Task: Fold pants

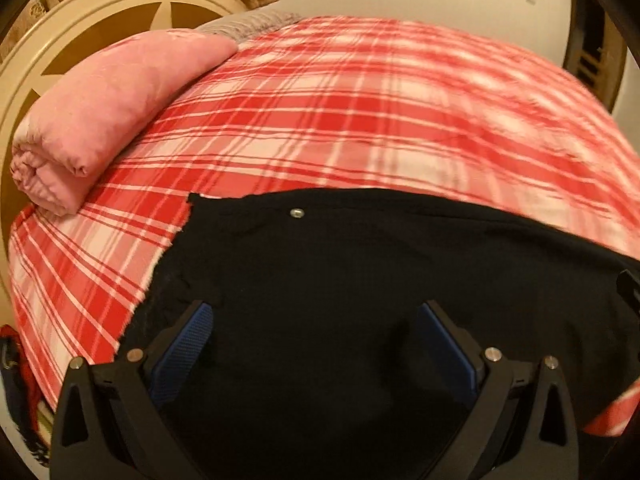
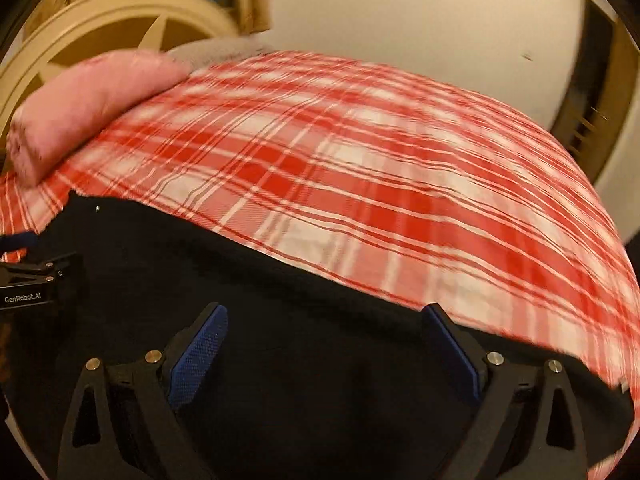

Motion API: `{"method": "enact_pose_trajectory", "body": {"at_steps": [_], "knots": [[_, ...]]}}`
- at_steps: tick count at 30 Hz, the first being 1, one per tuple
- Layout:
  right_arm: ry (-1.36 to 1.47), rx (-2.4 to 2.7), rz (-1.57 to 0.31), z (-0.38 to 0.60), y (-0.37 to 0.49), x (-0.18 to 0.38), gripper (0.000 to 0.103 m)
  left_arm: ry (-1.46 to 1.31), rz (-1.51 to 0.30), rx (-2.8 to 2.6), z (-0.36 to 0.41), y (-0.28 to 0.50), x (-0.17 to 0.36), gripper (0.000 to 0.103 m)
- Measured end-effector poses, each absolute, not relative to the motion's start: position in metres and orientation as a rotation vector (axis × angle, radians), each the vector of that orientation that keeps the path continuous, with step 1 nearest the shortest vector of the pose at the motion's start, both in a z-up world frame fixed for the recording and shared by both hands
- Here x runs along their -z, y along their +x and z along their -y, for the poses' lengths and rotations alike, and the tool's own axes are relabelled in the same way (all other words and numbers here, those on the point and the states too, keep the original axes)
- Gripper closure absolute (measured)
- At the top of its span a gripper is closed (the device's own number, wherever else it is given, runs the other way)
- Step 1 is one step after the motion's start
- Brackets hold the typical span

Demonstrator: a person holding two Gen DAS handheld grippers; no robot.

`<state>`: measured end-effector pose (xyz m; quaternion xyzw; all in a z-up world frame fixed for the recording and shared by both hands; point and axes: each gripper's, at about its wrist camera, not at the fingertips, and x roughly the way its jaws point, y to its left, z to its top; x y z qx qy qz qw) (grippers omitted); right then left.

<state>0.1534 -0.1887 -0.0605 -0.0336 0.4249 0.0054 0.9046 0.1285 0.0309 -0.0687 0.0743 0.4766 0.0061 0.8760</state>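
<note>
The black pants [image 1: 340,280] lie spread flat on the bed, right under and ahead of both claws, with a small metal button [image 1: 296,212] near their far edge. The left claw [image 1: 316,316] hangs over the cloth with its blue-padded fingers [image 1: 184,344] spread wide, gripping nothing. The right claw [image 2: 324,320] is likewise wide apart and empty above the pants. Beyond them stretches the red plaid sheet [image 1: 360,120]; a rolled pink blanket [image 1: 100,120] sits far ahead to the left, by the cream headboard [image 1: 60,32].
</note>
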Motion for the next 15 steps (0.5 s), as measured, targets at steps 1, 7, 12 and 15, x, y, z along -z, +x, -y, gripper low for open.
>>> {"method": "enact_pose_trajectory", "body": {"at_steps": [1,7,12,15], "knots": [[-0.096,-0.029,-0.882,0.184,0.162,0.065,0.006,0.154,-0.998,-0.015,-0.031,0.131,0.071,0.000],[-0.201,-0.057,-0.964,0.165,0.200,0.101,0.024,0.141,-1.017,-0.020,-0.036,0.147,0.084,0.000],[-0.152,-0.096,-0.954,0.165,0.203,0.110,0.044,0.142,-1.011,-0.026,-0.037,0.154,0.091,0.000],[-0.144,-0.168,-0.950,0.157,0.200,0.110,0.080,0.138,-1.008,-0.022,-0.036,0.157,0.093,0.000]]}}
